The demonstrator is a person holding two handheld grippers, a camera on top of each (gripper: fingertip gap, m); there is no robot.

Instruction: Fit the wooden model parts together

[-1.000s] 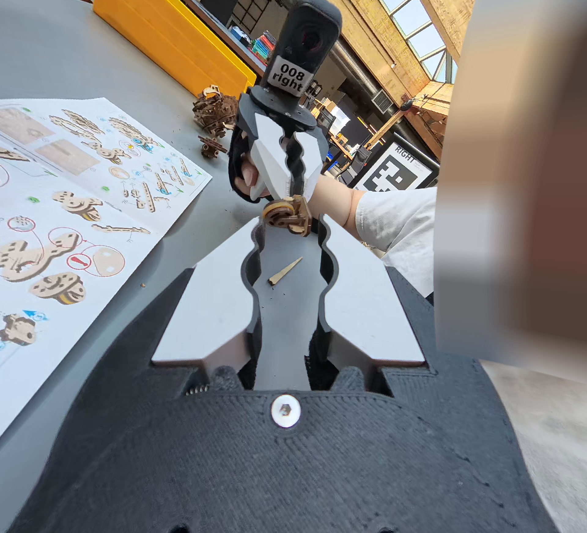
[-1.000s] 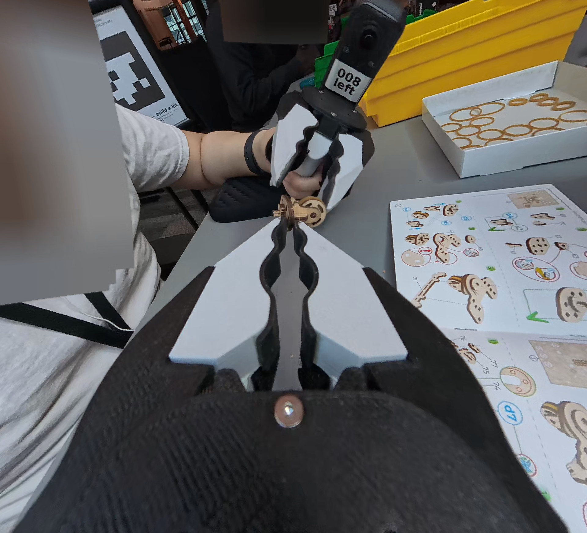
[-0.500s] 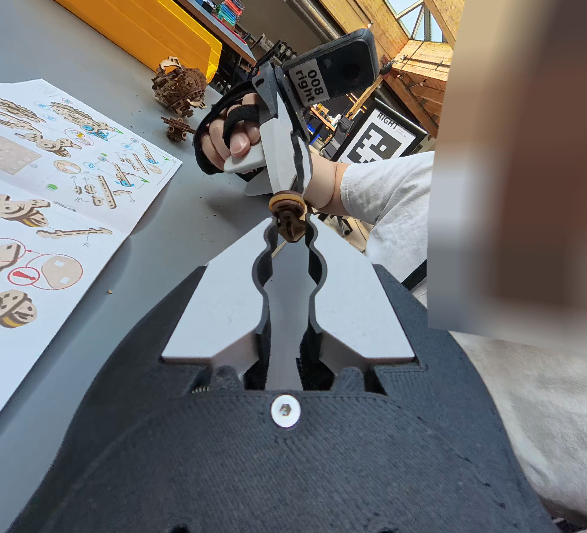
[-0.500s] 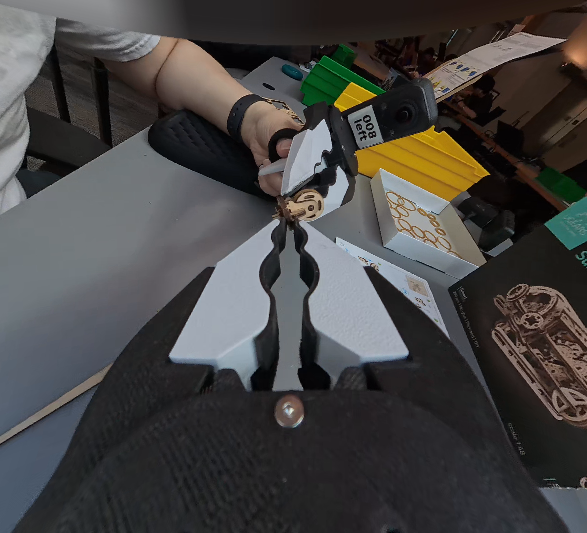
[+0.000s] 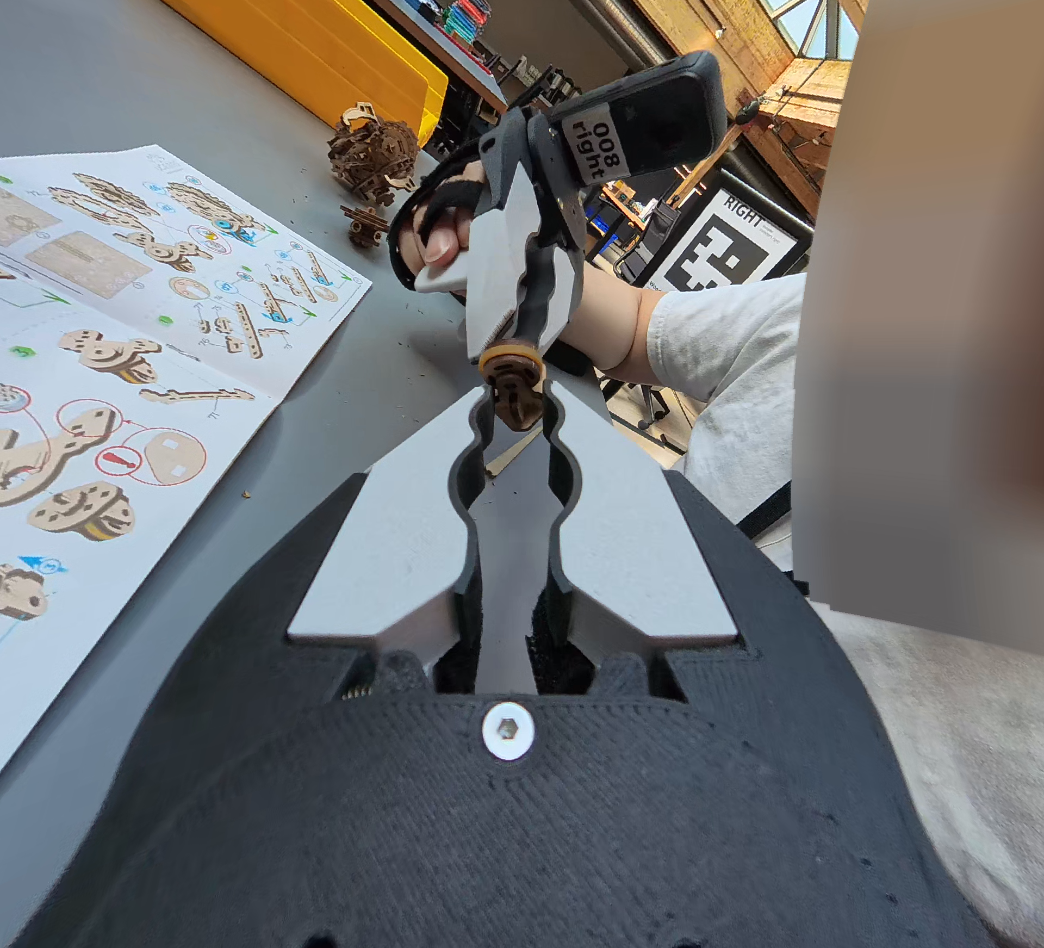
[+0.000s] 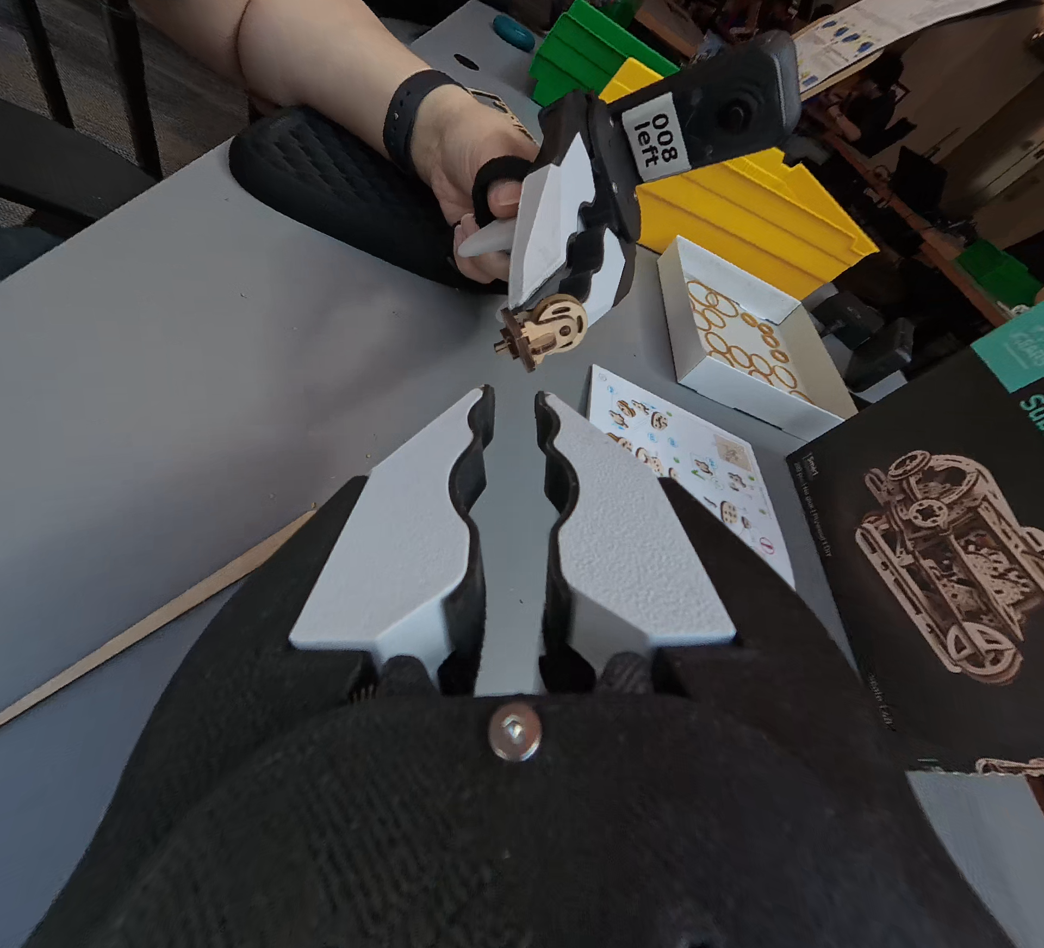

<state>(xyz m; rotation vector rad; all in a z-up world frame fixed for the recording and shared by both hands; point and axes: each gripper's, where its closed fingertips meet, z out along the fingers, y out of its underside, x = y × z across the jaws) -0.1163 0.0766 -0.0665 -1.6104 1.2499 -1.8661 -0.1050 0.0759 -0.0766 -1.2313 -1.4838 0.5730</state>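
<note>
A small wooden assembly (image 5: 513, 389), a round disc with a peg and a rounded plate, is clamped between the tips of my left gripper (image 5: 517, 395). In the right wrist view the same assembly (image 6: 542, 333) sticks out of the left gripper (image 6: 551, 308), above the grey table. My right gripper (image 6: 511, 398) is open and empty, its tips a short way in front of the assembly and apart from it. In the left wrist view the right gripper (image 5: 508, 339) faces the assembly from the far side.
An instruction sheet (image 5: 141, 327) lies at the left, with a round wooden model (image 5: 375, 161), a small wooden piece (image 5: 364, 226) and a yellow bin (image 5: 282, 17) beyond. A wooden sliver (image 5: 511, 454) lies under the fingers. A white box of rings (image 6: 745, 333), a black product box (image 6: 932, 553) and a wooden strip (image 6: 141, 632) are on the table. My two grippers' fingertips are within a few centimetres of each other.
My right gripper has opened, let go of the wooden assembly and drawn back a little. My left gripper keeps hold of it.
</note>
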